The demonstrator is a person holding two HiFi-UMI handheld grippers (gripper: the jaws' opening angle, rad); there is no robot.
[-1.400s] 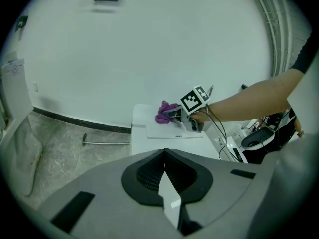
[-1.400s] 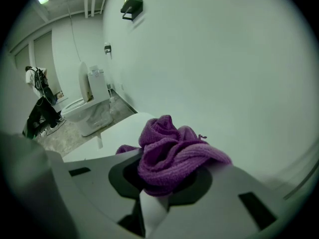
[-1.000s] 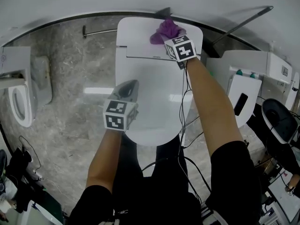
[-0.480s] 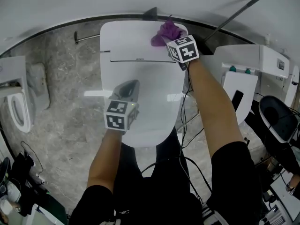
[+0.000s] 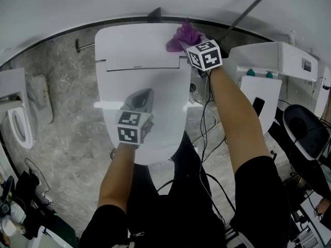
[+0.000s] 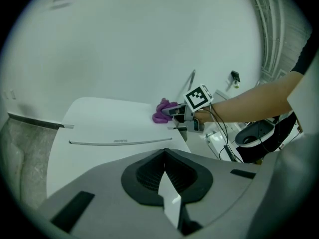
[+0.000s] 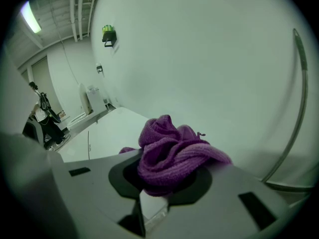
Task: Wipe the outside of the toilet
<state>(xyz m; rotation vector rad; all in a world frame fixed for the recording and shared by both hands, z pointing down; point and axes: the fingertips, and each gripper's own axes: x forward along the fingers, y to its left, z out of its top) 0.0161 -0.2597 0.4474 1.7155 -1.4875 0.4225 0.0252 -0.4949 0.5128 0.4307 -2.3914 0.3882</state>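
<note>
A white toilet [image 5: 139, 87] with its lid down fills the middle of the head view. My right gripper [image 5: 185, 41] is shut on a bunched purple cloth [image 5: 182, 35] at the back right corner of the toilet's top, close to the wall. In the right gripper view the purple cloth [image 7: 172, 152] bulges out between the jaws. My left gripper [image 5: 144, 94] hovers over the closed lid [image 6: 114, 128], shut and holding nothing. The left gripper view shows the right gripper [image 6: 172, 112] with the purple cloth [image 6: 162, 110] at the far right of the toilet's top.
Another white toilet [image 5: 261, 81] stands to the right and a third [image 5: 20, 112] to the left on the grey marbled floor [image 5: 67, 133]. A metal rod [image 5: 247, 9] leans on the wall at the back right. Black cables [image 5: 207, 138] hang beside the toilet.
The toilet has shifted left in the head view as the view turned. The right gripper with the cloth now sits nearer the right back corner of the toilet's top. The left gripper holds its place.
</note>
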